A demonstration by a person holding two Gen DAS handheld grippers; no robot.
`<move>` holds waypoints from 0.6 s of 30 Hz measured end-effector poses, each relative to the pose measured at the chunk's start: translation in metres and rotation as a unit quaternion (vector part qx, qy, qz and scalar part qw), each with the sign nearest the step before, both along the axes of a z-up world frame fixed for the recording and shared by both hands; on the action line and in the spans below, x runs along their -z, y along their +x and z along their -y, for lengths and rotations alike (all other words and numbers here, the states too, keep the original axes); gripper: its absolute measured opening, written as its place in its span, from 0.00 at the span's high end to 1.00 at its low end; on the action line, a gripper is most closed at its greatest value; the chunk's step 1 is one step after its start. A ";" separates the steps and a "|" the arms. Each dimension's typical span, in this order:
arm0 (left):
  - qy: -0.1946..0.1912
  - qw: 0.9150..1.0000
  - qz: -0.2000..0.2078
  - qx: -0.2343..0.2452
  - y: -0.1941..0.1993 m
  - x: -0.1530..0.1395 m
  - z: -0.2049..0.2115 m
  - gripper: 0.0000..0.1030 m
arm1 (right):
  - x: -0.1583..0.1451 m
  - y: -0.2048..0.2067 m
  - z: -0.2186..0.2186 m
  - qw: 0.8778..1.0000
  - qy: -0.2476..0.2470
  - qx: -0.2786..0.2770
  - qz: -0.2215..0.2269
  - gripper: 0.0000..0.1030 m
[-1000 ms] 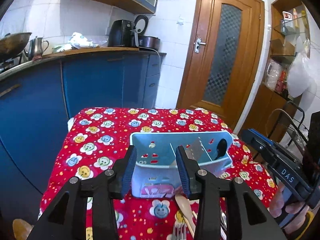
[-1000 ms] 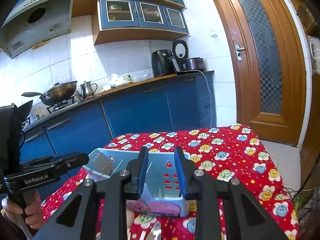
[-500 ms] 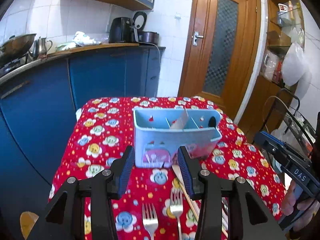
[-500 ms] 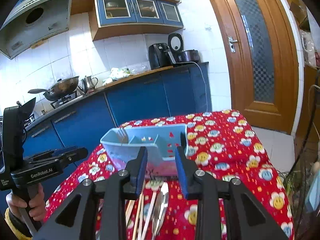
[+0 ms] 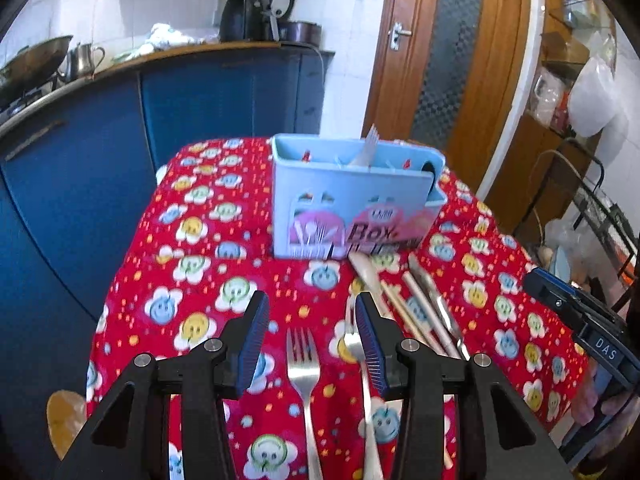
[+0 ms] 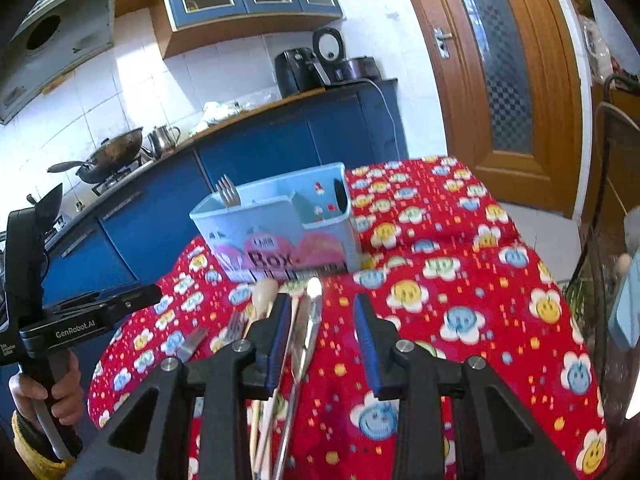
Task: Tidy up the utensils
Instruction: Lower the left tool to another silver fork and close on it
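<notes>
Left wrist view: left gripper (image 5: 308,338) parted, empty, above steel fork (image 5: 305,380) on red flowered cloth (image 5: 200,280) | right gripper (image 6: 320,336) has just been opening, empty, over knife (image 6: 308,332) | pale blue plastic caddy (image 5: 344,208) beyond | risk: neighbouring spoon (image 5: 362,380) snagged, utensils crowded

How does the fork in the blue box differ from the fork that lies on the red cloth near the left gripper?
The fork in the box stands upright with its tines up, while the fork on the cloth lies flat. The blue box hides the handle of the first; the second shows its tines and most of its handle. The first is at the far end of the table, the second in front of the left gripper. Both look like silver metal.
</notes>
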State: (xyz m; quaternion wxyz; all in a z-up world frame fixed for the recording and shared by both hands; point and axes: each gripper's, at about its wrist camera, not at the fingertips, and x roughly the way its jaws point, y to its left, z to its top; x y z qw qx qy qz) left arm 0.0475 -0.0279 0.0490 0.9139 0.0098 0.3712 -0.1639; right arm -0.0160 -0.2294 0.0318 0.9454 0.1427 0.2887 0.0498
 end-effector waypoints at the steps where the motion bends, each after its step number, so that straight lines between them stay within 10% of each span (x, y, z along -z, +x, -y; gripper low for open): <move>1: 0.004 1.000 -0.006 -0.002 -0.001 0.003 -0.001 0.55 | 0.003 -0.001 0.001 1.000 0.001 0.000 -0.004 0.66; 18: 0.027 0.995 -0.093 -0.015 -0.004 0.048 -0.004 0.55 | 0.031 -0.018 0.011 0.999 0.016 0.006 -0.041 0.63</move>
